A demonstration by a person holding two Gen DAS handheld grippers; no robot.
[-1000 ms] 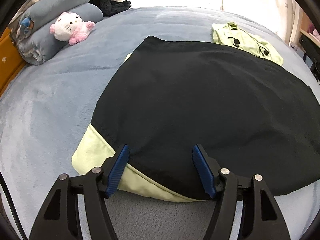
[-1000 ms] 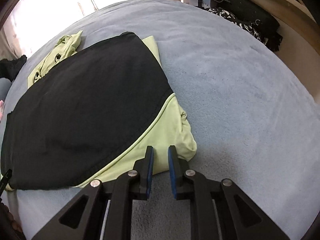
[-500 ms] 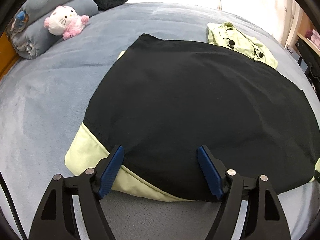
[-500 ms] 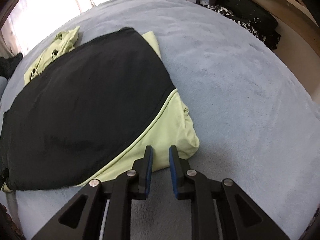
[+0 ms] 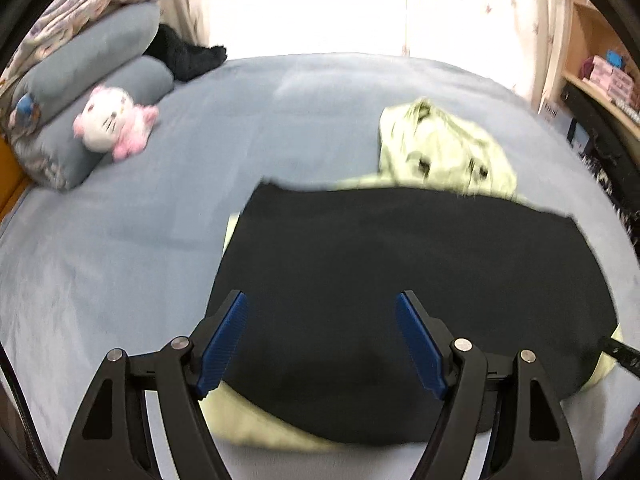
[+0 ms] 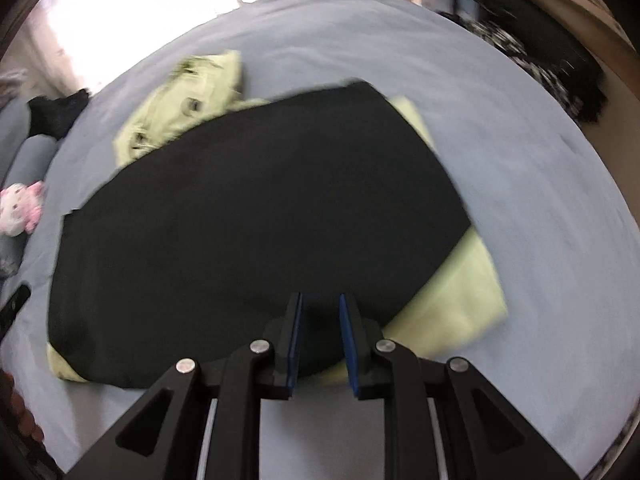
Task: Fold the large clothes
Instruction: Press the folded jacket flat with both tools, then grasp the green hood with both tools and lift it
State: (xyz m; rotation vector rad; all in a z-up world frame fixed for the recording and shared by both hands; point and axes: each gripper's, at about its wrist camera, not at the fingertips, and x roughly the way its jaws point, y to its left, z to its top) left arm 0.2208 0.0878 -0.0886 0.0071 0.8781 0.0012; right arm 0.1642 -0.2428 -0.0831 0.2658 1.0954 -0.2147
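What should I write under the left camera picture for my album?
Open left gripper above a black and light-green garment on a grey-blue bed, with a plush cat by the pillows.

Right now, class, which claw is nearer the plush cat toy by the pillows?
Left. The left claw hovers over the garment's side facing the plush cat toy; the right claw is over its opposite end.

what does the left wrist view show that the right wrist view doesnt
Only the left wrist view: stacked grey pillows, a shelf of boxes, and the left tongs, open and empty. Only the right wrist view: the right tongs, jaws narrow, nothing between them. Both: the black and lime-green garment on the grey bed, and a white and pink plush cat.
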